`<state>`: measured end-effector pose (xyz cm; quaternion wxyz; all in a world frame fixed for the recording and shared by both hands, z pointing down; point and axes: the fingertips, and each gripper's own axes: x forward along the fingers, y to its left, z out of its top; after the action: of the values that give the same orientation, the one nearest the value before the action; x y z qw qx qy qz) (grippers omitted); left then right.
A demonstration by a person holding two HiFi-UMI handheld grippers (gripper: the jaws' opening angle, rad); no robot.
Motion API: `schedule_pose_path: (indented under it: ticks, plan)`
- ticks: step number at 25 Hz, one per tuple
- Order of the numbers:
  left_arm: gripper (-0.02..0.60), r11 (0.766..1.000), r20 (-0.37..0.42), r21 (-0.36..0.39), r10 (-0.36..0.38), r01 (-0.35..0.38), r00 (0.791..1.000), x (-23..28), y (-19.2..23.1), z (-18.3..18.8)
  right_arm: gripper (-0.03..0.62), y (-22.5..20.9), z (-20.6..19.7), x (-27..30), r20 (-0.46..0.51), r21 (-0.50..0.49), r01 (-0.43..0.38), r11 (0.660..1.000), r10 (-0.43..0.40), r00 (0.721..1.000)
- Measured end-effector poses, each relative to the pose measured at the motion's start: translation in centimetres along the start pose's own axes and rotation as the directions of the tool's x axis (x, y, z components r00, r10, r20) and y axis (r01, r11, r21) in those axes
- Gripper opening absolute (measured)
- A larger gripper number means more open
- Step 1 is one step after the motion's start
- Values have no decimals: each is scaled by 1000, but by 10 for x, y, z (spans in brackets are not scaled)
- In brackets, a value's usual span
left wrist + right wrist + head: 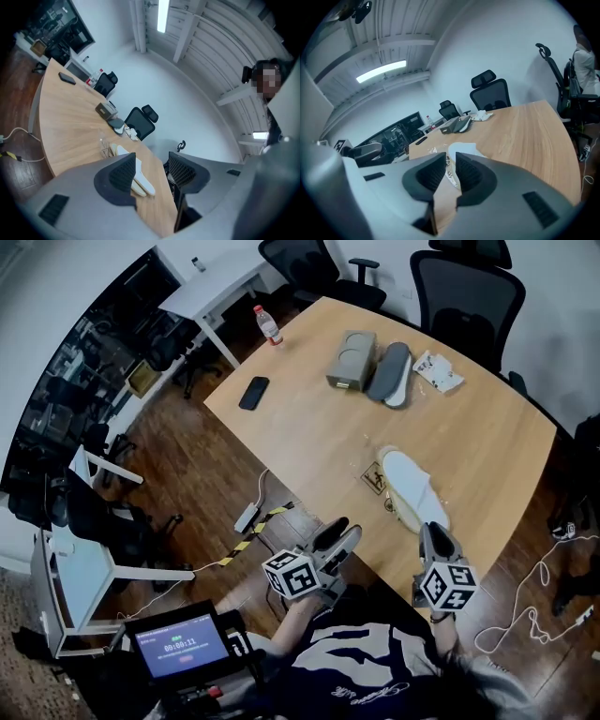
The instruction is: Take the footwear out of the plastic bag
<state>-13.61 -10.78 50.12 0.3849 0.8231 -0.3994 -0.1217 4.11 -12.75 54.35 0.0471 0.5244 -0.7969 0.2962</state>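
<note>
A pair of white slippers point(412, 486) lies in a clear plastic bag point(386, 495) near the table's front edge. My right gripper point(434, 532) sits at the slippers' near end. In the right gripper view its jaws point(450, 161) stand only a narrow gap apart, with the bag's crinkled plastic point(451, 177) and a white slipper point(462, 151) just past the tips; nothing is visibly pinched. My left gripper point(341, 534) hovers off the table edge to the left, open and empty. The left gripper view point(152, 166) shows the slippers point(142, 182) beyond the jaws.
Far across the wooden table point(487, 442) lie grey slippers point(394, 371), a cardboard box point(352, 358) and a white packet point(438, 371). A phone point(253, 392) and a bottle point(268, 324) are at the left. Office chairs point(467, 292) stand behind; cables point(246, 540) run on the floor.
</note>
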Motion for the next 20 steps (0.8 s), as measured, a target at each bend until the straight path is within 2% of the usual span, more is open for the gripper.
schedule_pose_path:
  ticks: [3, 7, 12, 15, 18, 20]
  plan:
    - [225, 998, 28, 69, -14, 12, 1000, -14, -16, 4, 30, 26, -4, -3, -7, -14, -57, 998, 57, 998]
    - [225, 993, 81, 112, -31, 22, 996, -47, -33, 4, -9, 65, -16, -9, -23, -33, -131, 991, 130, 991]
    - [224, 989, 132, 144, 2, -21, 991, -104, -46, -10, -11, 109, -37, -34, -44, -17, -209, 978, 208, 977]
    - [224, 975, 140, 220, -20, -11, 990, -138, -61, -13, -11, 117, -43, -64, -40, -86, -212, 974, 209, 977]
    - [224, 942, 142, 320, 54, -97, 988, -156, -66, -7, -11, 124, -33, -77, -17, -119, -229, 966, 228, 973]
    - [224, 939, 191, 315, 81, -139, 978, -157, -75, -14, -11, 123, -33, -85, -24, -123, -248, 961, 247, 969]
